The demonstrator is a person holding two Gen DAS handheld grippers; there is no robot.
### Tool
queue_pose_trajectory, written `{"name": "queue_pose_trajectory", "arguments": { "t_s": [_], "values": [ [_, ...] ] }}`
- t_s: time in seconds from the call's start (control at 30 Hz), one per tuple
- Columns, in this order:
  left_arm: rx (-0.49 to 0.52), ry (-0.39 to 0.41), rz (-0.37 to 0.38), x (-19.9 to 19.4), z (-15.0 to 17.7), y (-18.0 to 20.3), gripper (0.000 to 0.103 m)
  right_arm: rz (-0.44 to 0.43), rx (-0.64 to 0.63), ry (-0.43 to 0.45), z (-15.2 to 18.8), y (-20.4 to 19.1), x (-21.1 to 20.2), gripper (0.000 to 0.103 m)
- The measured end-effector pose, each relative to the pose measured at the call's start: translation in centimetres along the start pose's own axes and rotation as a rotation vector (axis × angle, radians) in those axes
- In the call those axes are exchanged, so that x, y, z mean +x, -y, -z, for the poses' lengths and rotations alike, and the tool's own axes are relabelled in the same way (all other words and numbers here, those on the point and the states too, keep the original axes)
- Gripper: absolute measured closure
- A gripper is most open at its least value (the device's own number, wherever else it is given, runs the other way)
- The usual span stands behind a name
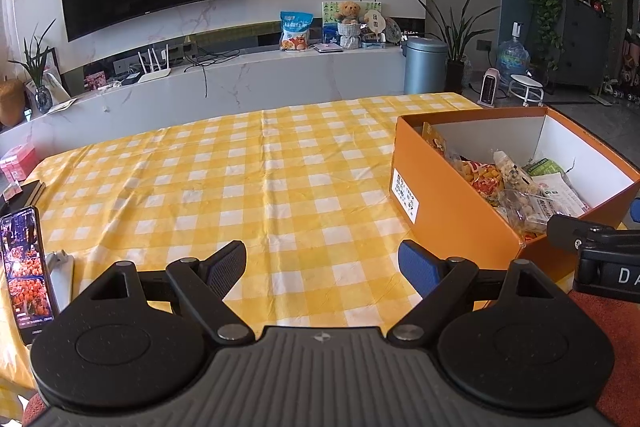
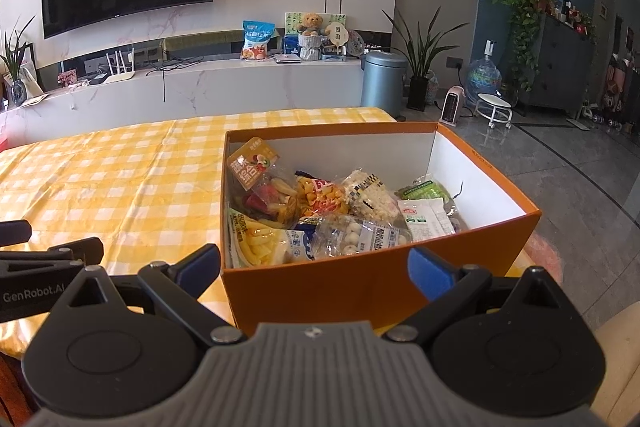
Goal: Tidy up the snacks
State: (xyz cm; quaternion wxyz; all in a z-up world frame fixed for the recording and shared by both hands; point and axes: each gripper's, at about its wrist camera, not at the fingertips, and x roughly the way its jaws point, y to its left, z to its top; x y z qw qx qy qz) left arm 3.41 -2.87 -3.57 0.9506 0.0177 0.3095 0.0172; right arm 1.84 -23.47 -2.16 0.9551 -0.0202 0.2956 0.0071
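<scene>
An orange cardboard box with white inner walls stands on the right part of the yellow checked tablecloth. It holds several snack packets, among them fries, dried fruit and white balls. The box also shows in the left wrist view. My left gripper is open and empty over bare cloth, left of the box. My right gripper is open and empty, its fingers either side of the box's near wall. The right gripper's tip shows at the right edge of the left wrist view.
A phone with a lit screen lies at the table's left edge, beside a white object. A pink box sits past the far left corner. Beyond the table are a TV bench, a bin and plants.
</scene>
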Motion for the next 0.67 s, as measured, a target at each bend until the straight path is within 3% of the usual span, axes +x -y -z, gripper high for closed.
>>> {"name": "queue_pose_trajectory", "arguments": {
  "t_s": [0.67],
  "values": [
    [-0.004, -0.001, 0.005, -0.21, -0.08, -0.07, 0.002, -0.005, -0.002, -0.003, 0.08, -0.04, -0.03, 0.005]
  ]
}}
